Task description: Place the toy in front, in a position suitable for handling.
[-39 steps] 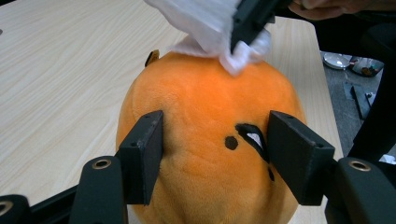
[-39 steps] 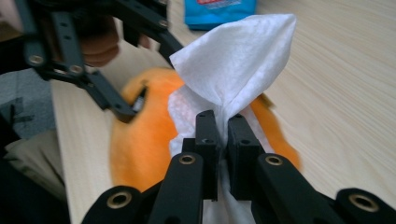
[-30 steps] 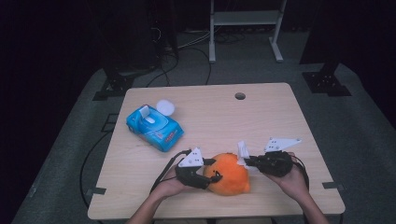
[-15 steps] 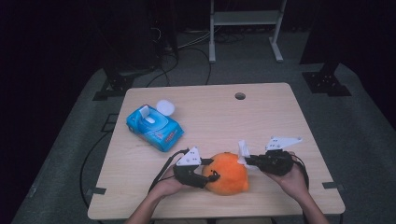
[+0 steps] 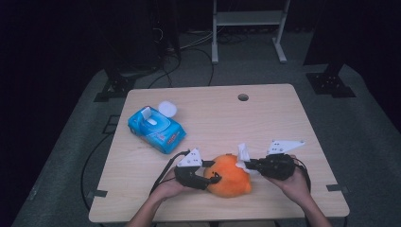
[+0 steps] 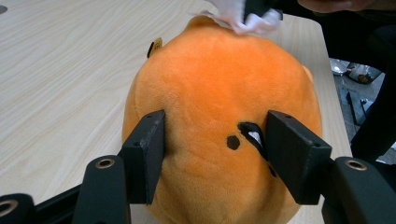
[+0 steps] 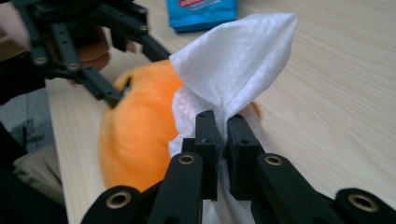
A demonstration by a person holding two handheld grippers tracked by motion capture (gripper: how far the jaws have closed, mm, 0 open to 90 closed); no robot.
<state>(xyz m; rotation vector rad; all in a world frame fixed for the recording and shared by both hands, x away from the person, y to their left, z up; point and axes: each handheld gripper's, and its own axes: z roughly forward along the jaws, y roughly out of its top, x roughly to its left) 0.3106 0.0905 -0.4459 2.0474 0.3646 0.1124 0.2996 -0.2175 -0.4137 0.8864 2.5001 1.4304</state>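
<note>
Dark studio surrounding a pale table (image 5: 283, 123): left tongs (image 5: 211, 171) are clasping an orange plush toy (image 5: 229, 175) at the near edge. Left gripper view: jaws are straddling its sides. Right gripper view: right tongs (image 7: 222, 122) are pinching a white wipe (image 7: 233, 60) against the toy's right flank.

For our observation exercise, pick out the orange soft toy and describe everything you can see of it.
The soft toy is a round, plump ball of orange plush with small dark face markings. It lies on the wooden table near the front edge. The left gripper clamps its sides, pads pressing into the fur. A white wipe, pinched in the right gripper, rests against its far side.
</note>
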